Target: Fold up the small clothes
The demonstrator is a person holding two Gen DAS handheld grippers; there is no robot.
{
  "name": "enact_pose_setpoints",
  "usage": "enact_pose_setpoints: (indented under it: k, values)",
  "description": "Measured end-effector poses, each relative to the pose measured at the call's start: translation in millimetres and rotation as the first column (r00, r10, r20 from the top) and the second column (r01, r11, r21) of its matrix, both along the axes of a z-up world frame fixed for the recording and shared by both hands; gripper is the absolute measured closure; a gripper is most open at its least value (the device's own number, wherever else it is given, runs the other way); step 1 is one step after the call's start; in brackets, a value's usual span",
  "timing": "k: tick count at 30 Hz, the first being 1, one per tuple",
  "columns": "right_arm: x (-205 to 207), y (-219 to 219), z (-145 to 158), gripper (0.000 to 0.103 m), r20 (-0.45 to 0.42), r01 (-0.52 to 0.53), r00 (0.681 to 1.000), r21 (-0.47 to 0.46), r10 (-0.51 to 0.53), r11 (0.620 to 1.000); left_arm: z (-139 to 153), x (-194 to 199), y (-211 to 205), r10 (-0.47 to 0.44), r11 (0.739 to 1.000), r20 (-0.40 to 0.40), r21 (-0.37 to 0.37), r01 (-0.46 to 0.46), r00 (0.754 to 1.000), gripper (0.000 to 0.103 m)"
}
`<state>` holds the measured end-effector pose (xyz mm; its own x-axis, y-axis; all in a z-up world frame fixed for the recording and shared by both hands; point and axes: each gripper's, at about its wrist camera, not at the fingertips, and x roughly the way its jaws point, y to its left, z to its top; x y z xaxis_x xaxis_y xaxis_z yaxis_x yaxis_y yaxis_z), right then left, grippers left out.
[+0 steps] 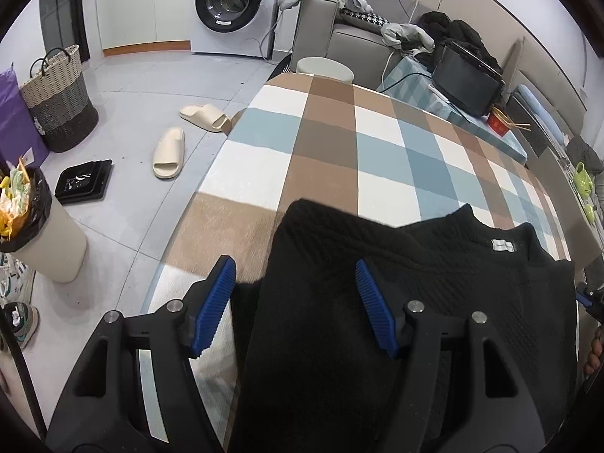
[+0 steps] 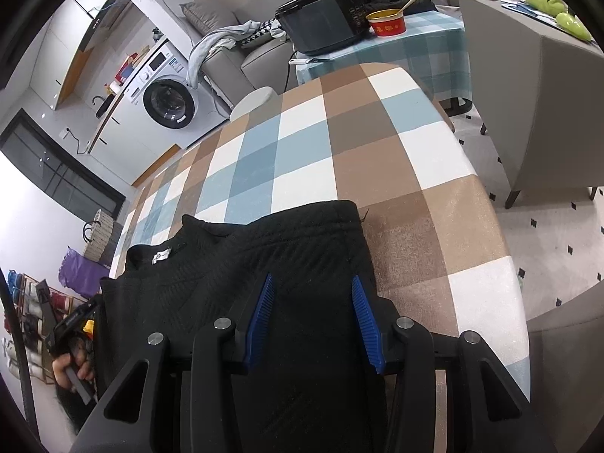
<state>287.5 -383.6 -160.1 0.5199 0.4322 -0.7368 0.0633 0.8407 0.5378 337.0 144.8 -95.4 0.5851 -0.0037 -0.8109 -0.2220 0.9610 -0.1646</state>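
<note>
A black textured knit garment (image 1: 434, 264) lies on the checked tablecloth (image 1: 324, 143), with a white neck label (image 1: 503, 245) showing. A folded-over sleeve or side panel runs under each gripper. My left gripper (image 1: 294, 283) is open, its blue pads (image 1: 213, 302) astride the garment's left edge. In the right wrist view the garment (image 2: 234, 264) and its label (image 2: 161, 256) show again on the tablecloth (image 2: 339, 143). My right gripper (image 2: 313, 302) is open over the garment's right folded panel, near its edge. Whether the pads touch the cloth is unclear.
Table edge drops to the floor on the left, where slippers (image 1: 168, 153), a bin (image 1: 34, 222) and a woven basket (image 1: 60, 98) stand. A black appliance (image 2: 321, 22) and red bowl (image 2: 387, 22) sit on a side table beyond. A grey chair (image 2: 536, 113) stands to the right.
</note>
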Motion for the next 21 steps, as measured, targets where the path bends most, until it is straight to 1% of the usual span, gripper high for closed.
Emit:
enact_pose_setpoints:
  k: [3, 4, 5, 6, 7, 8, 9, 11, 15, 16, 21]
  values:
    - [-2, -1, 1, 0.059, 0.000, 0.002, 1.000, 0.002, -0.002, 1.000, -7, 15, -2, -0.010, 1.000, -0.029, 0.013, 0.010, 1.000, 0.040]
    - [-3, -1, 1, 0.059, 0.000, 0.002, 1.000, 0.002, -0.002, 1.000, -11, 19, -4, -0.015, 1.000, -0.041, 0.019, 0.015, 0.999, 0.042]
    - [-3, -2, 1, 0.059, 0.001, 0.002, 1.000, 0.001, -0.002, 1.000, -13, 21, -5, -0.023, 1.000, -0.043, 0.019, 0.024, 0.999, 0.054]
    - [-3, -2, 1, 0.059, 0.001, 0.001, 1.000, 0.000, -0.001, 1.000, -15, 23, -8, -0.047, 0.999, -0.044, 0.017, 0.048, 0.998, 0.072]
    - [-3, -2, 1, 0.059, -0.001, 0.002, 1.000, -0.001, -0.002, 1.000, -16, 23, -11, -0.069, 0.998, -0.034, 0.013, 0.069, 0.997, 0.077]
    - [-3, -2, 1, 0.059, -0.002, 0.003, 1.000, -0.001, -0.003, 1.000, -14, 23, -15, -0.079, 0.996, -0.022, 0.028, 0.080, 0.997, 0.090]
    - [-3, -3, 1, 0.059, -0.002, 0.003, 1.000, 0.000, -0.003, 1.000, -13, 22, -17, -0.093, 0.995, -0.013, 0.037, 0.093, 0.996, 0.099]
    - [-3, -3, 1, 0.059, -0.002, 0.004, 1.000, -0.003, -0.004, 1.000, -7, 19, -18, -0.095, 0.995, 0.014, 0.036, 0.094, 0.995, 0.099]
    - [-2, -5, 1, 0.059, 0.002, 0.007, 1.000, 0.003, -0.007, 1.000, 17, 2, -10, -0.079, 0.997, 0.100, -0.009, 0.080, 0.992, 0.099]
    - [-2, -5, 0, 0.059, 0.001, 0.008, 1.000, 0.003, -0.008, 1.000, 26, -4, -7, -0.071, 0.997, 0.134, -0.029, 0.076, 0.988, 0.099]
    - [1, -4, 0, 0.059, 0.000, 0.000, 1.000, 0.003, 0.000, 1.000, 58, -32, 5, -0.038, 0.996, 0.233, -0.071, 0.056, 0.972, 0.099]
